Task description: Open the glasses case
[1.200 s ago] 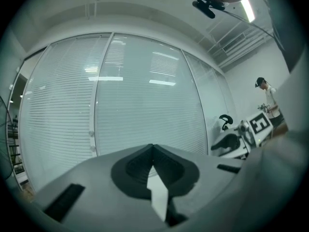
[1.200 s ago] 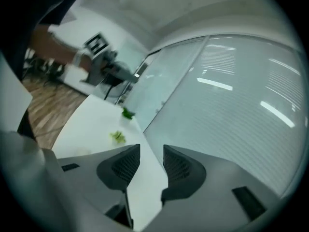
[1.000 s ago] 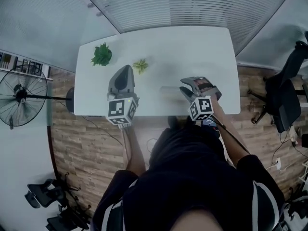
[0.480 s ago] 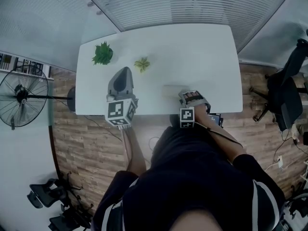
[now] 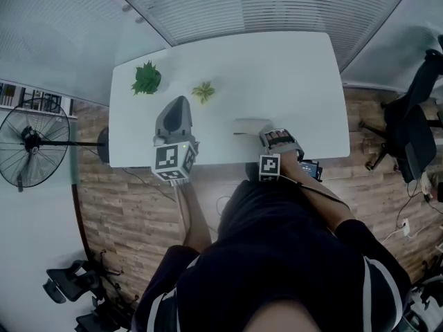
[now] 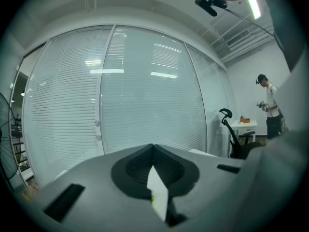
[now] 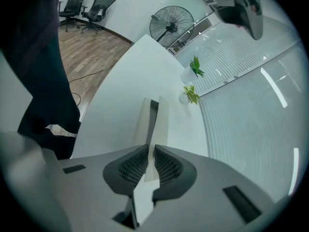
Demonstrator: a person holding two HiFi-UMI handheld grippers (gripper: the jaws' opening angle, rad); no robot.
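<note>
Glasses case [image 7: 152, 116], white, lies near the front edge of the worktop [image 5: 291, 68]; right claw [image 7: 149, 151] is clamped on its near end. Left claw [image 6: 153, 151], well apart to the left, is closed on nothing.

glasses case [image 7: 151, 122]: near end hidden between right tool [image 7: 149, 153] jaws | chair [image 5: 414, 133]: cut by right edge

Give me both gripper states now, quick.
Left gripper: jaws closed, empty.
Right gripper: jaws closed on the near end of the white glasses case.
</note>
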